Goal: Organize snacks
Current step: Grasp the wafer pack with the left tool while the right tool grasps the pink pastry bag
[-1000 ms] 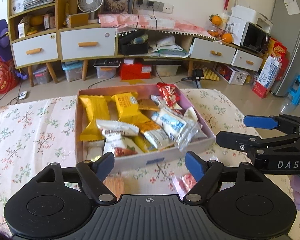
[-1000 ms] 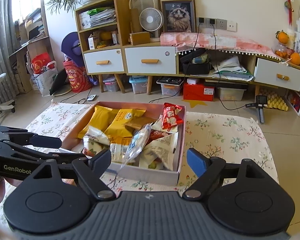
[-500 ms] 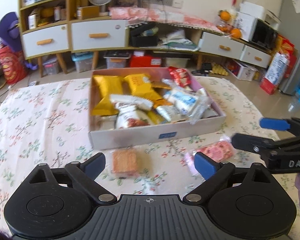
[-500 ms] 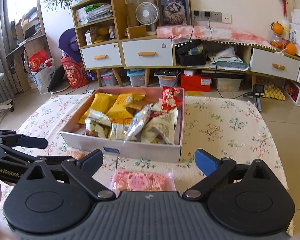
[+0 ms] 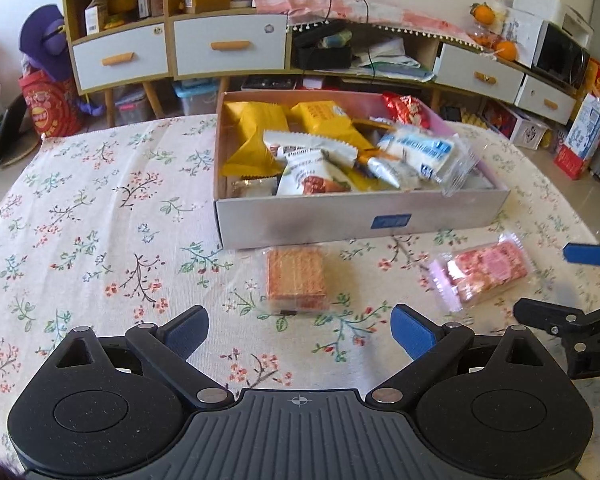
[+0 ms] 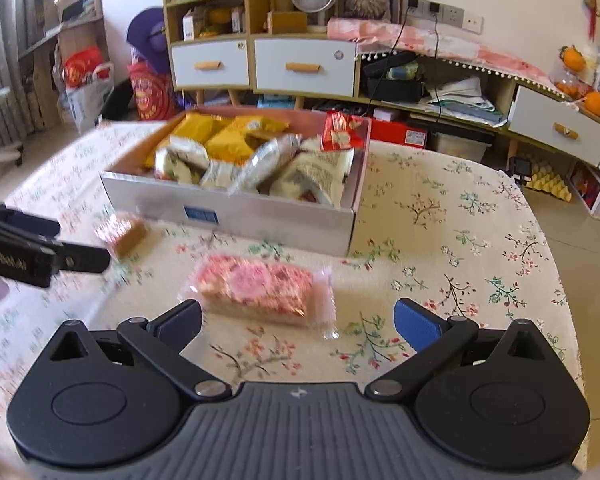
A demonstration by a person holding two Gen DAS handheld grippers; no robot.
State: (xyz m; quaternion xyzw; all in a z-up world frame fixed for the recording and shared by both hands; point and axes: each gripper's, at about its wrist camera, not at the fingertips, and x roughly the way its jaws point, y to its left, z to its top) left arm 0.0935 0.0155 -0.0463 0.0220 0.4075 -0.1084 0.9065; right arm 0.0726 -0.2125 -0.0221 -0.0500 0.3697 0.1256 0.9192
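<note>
A shallow cardboard box (image 5: 360, 220) sits on the worktop (image 5: 100, 220), which is covered by a flowered cloth, and it is heaped with wrapped snacks: two yellow packets (image 5: 256, 132) at the back, white ones (image 5: 308, 150) across the middle, a red packet (image 5: 406, 108) at the far right corner.

Two snacks lie outside the box, on the cloth just in front of its near wall. An orange wafer pack (image 5: 296, 278) in clear wrap lies close to the wall (whether it touches the wall I cannot tell). A pink wrapped pack (image 6: 260, 290) lies well to the right of it.

The left tool (image 5: 300, 330) hangs over the cloth with its blue pads (image 5: 186, 330) wide apart, having just been opening, and nothing is between them; the wafer pack lies just beyond them. The right tool (image 6: 298, 322) also stands wide apart after opening, and the near edge of the pink pack lies between its pads (image 6: 416, 322), closer to the left one, unpressed.
</note>
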